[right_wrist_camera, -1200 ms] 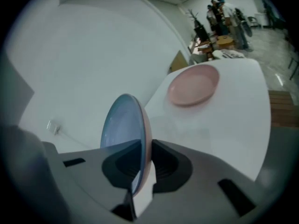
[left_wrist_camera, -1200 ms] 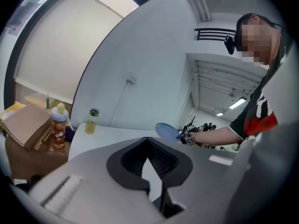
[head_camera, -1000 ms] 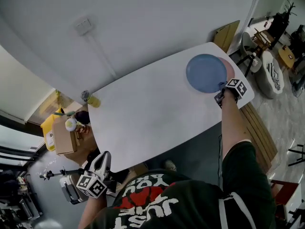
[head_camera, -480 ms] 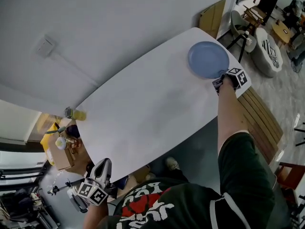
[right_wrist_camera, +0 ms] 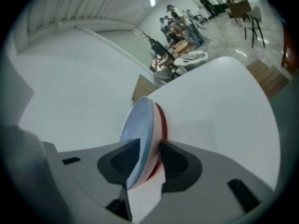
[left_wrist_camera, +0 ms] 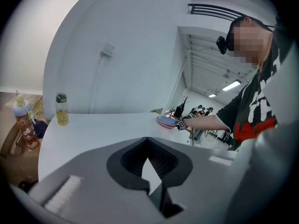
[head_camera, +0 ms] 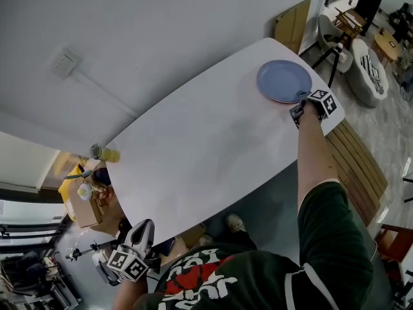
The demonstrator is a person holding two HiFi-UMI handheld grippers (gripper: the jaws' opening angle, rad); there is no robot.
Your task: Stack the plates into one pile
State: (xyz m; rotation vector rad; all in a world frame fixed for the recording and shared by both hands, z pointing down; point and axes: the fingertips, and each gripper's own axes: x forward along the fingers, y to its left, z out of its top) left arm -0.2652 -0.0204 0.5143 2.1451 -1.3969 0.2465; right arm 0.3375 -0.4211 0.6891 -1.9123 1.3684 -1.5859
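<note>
A blue plate [head_camera: 284,81] lies on a red plate [head_camera: 288,101] at the far right end of the white table [head_camera: 193,147]; only the red rim shows below it. My right gripper [head_camera: 298,108] is at the pile's near edge. In the right gripper view both rims, the blue plate [right_wrist_camera: 138,129] and the red plate [right_wrist_camera: 161,120], sit between the jaws of the right gripper [right_wrist_camera: 150,157], which have just been opening and no longer pinch them. My left gripper [head_camera: 143,228] hangs below the table's near left corner, shut on nothing [left_wrist_camera: 149,160].
A yellow bottle [head_camera: 103,153] stands at the table's far left corner. Beyond that corner on the floor are a cardboard box [head_camera: 84,208] and a tripod. Right of the table are wooden slats [head_camera: 361,166] and chairs. A wall runs behind the table.
The blue plate stood offset, with the red plate showing at its right; now it covers it squarely. The right gripper has stayed at the plates' near edge. The left gripper has dropped slightly.
</note>
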